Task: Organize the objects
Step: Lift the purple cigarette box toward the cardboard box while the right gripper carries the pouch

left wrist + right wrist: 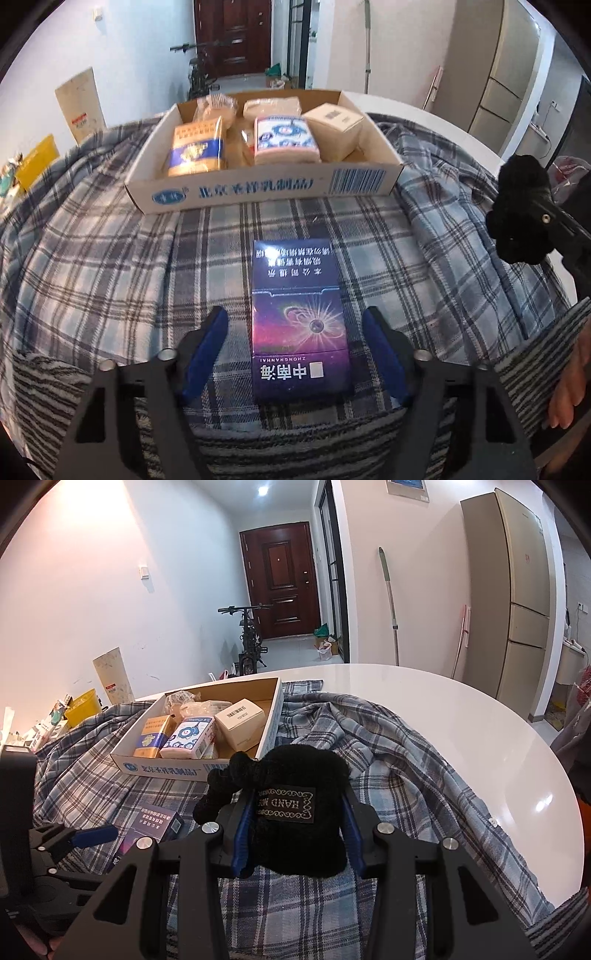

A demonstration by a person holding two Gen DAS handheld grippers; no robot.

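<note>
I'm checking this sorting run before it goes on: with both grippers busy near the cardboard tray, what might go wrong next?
1. The left gripper straddles the purple cigarette box with gaps either side; closing off-centre might skew or push it along the plaid cloth.
2. The cardboard tray looks crowded, so another item may land on the tissue pack or the white box.
3. The black knitted item in the right gripper is soft and may sag or snag the tray wall.

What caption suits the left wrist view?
Open left gripper straddles a purple cigarette box lying on plaid cloth, before a filled cardboard tray.
</note>
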